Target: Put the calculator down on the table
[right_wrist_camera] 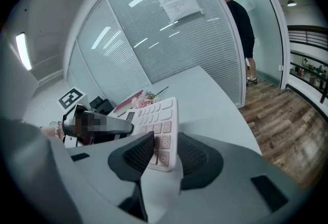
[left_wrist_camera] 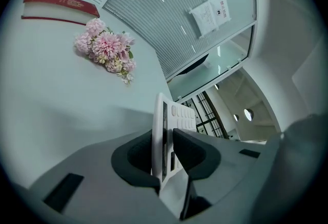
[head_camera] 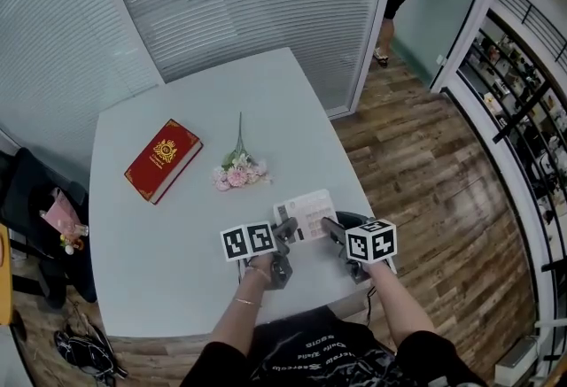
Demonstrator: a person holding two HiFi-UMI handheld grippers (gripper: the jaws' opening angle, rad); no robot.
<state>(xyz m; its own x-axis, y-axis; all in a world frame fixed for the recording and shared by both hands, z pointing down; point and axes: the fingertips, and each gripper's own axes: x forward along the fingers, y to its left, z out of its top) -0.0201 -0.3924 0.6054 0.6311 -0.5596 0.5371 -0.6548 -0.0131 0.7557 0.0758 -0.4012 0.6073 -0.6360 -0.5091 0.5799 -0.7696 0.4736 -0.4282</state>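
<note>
A: Entry 1. Tool state?
B: The left gripper [head_camera: 285, 233] is clamped on the left end of the pale pink plastic calculator [head_camera: 306, 215]. The right gripper [head_camera: 335, 231] is clamped on its right end. In each gripper view the pads press on both faces.
A: Calculator position?
B: Key side up, held between the two grippers over the near right part of the white table [head_camera: 177, 270]. Contact with the surface: cannot tell.
A: Other items?
B: A red hardcover book with a gold emblem [head_camera: 163, 159] and a bunch of pink flowers [head_camera: 236, 171] lie farther in on the table.
</note>
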